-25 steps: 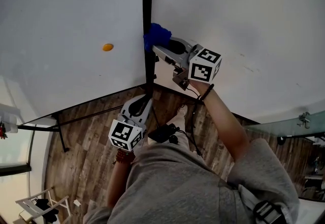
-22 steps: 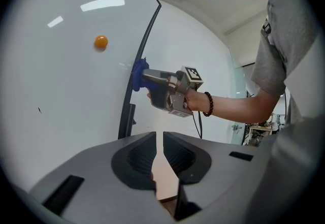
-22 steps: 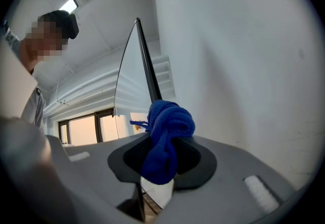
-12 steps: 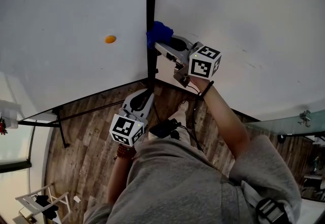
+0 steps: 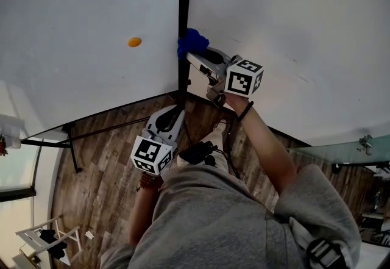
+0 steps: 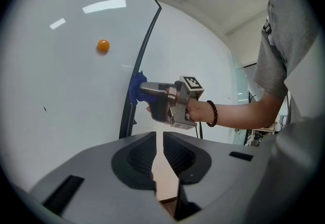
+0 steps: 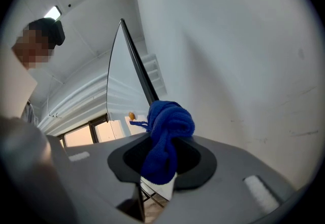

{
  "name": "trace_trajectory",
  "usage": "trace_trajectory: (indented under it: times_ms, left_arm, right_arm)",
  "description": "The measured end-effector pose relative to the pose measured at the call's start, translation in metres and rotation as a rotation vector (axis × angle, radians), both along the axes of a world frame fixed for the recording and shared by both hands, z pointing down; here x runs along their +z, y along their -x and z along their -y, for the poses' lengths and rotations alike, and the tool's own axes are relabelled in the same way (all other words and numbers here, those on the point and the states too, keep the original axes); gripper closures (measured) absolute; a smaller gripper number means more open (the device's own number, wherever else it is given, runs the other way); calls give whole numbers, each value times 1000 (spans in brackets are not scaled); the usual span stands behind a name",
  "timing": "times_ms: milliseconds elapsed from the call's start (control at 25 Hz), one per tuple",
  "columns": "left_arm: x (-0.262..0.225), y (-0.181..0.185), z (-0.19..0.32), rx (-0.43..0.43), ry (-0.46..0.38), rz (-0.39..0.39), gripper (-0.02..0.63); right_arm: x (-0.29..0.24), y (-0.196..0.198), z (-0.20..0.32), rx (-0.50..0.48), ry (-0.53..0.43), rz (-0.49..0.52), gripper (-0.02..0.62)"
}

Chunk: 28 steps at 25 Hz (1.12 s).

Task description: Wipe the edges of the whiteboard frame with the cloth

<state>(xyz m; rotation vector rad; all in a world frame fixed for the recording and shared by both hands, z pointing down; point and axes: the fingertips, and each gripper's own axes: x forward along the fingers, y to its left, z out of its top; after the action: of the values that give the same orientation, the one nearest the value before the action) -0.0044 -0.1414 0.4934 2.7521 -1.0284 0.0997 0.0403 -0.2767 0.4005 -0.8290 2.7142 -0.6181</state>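
Observation:
The whiteboard (image 5: 85, 30) stands upright, its black frame edge (image 5: 184, 17) running down its right side. A bunched blue cloth (image 5: 192, 42) is pressed against that edge, level with an orange magnet (image 5: 134, 42). My right gripper (image 5: 196, 54) is shut on the cloth (image 7: 167, 131), which fills its jaws in the right gripper view, with the frame (image 7: 139, 73) just beyond. My left gripper (image 5: 167, 120) hangs low by the board's bottom corner, its jaws close together and holding nothing. From the left gripper (image 6: 159, 139) view I see the cloth (image 6: 136, 88) touching the frame (image 6: 142, 55).
A white wall (image 5: 292, 30) lies right of the board. Black stand legs (image 5: 91, 135) cross the wooden floor (image 5: 97, 188) below. A glass panel (image 5: 341, 152) is at the right, and a white rack (image 5: 49, 240) at the bottom left.
The cloth and right gripper have slid a little down the frame, from above the orange magnet's level to level with it. The left gripper has hardly moved.

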Motion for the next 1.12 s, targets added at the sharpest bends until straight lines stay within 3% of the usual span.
trace_trajectory:
  times_ms: [480,760,1120]
  left_arm:
    - [6,1,-9,-27,19,-12,558]
    - [10,0,-15,-34,23,-12,558]
    - [15,-2,-14,-39,35,-7,558]
  right_arm:
    - [28,11,-15,8,157,85,483]
    - [34,15,-18,9,191,107,483]
    - [56,19,-21,-25,241,64,483]
